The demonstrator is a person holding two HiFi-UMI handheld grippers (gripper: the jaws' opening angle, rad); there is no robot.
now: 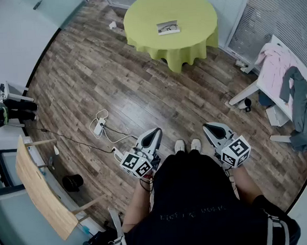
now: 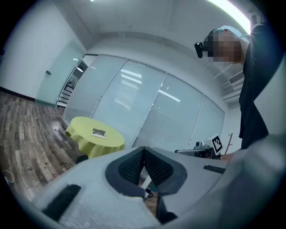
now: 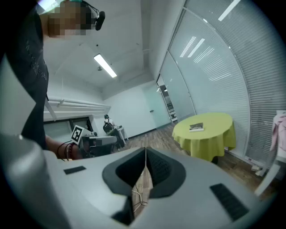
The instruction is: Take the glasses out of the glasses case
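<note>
Torso: black shirt [image 1: 200, 204], nearest in the head view; I can see faint print across it but cannot read it.
Left gripper [image 1: 155, 131]: in its own view the jaws meet at the tips with nothing between them. Its marker cube [image 1: 137, 164] bears black-and-white squares and no letters.
Right gripper [image 1: 207, 126]: jaws likewise pressed together and empty, held just right of the white shoes [image 1: 187, 145].
Glasses case [image 1: 168, 27]: far off on the round table [image 1: 188, 8] under a green cloth, well apart from both grippers. It is too small for me to tell whether it is open or closed, or whether the glasses lie in it.
Power strip [image 1: 98, 127]: white, on the wooden floor [image 1: 141, 84] to the left of the left gripper, with a cable trailing from it.
Far right: a white bench [image 1: 268, 89], cut off by the frame edge, carries pink and grey clothing [image 1: 291, 93].
Near left: a wooden board [image 1: 41, 191], partly cut off.
</note>
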